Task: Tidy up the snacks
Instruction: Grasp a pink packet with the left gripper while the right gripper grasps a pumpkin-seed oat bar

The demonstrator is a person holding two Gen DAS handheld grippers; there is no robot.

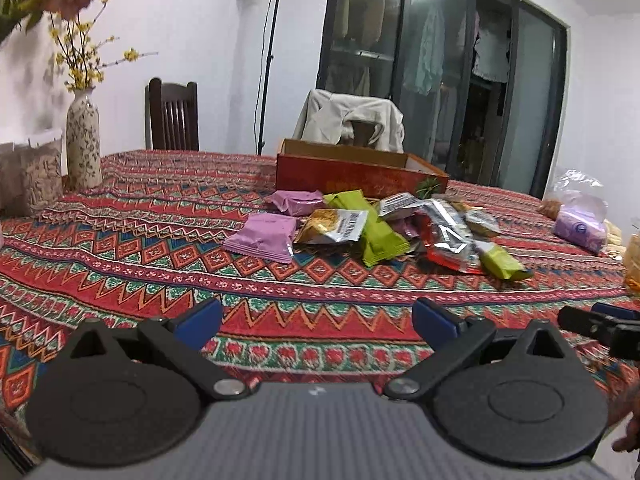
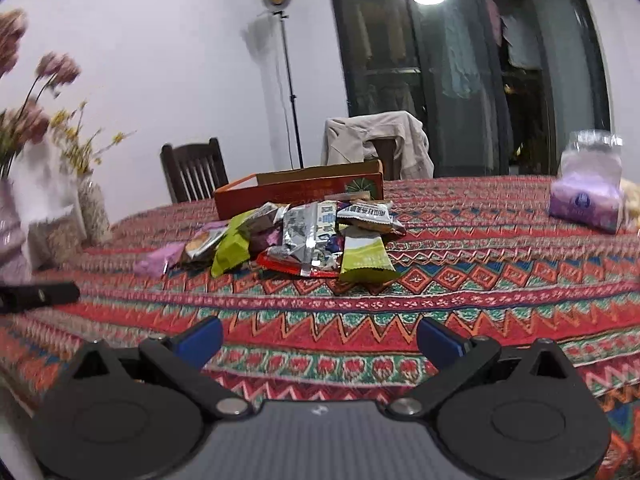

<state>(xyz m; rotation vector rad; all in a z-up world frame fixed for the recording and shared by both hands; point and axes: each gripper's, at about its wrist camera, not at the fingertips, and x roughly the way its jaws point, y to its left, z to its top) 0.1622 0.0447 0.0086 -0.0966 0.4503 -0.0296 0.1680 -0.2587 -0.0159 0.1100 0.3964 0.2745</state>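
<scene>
A pile of snack packets [image 1: 384, 228] lies mid-table in front of an open orange cardboard box [image 1: 360, 172]. The pile holds pink packets [image 1: 262, 238], green bars [image 1: 380, 236] and silver and red wrappers [image 1: 448, 236]. My left gripper [image 1: 318, 322] is open and empty, over the patterned tablecloth short of the pile. In the right wrist view the pile [image 2: 296, 240] and the box [image 2: 300, 192] show ahead. My right gripper [image 2: 320, 340] is open and empty, also short of the pile. The right gripper's finger [image 1: 600, 324] shows at the left view's right edge.
A flowered vase [image 1: 83, 140] and a jar [image 1: 32, 176] stand at the table's far left. A plastic bag with a purple pack [image 1: 580, 220] sits at the right. Two chairs [image 1: 172, 116] stand behind the table, one draped with a jacket [image 1: 352, 120].
</scene>
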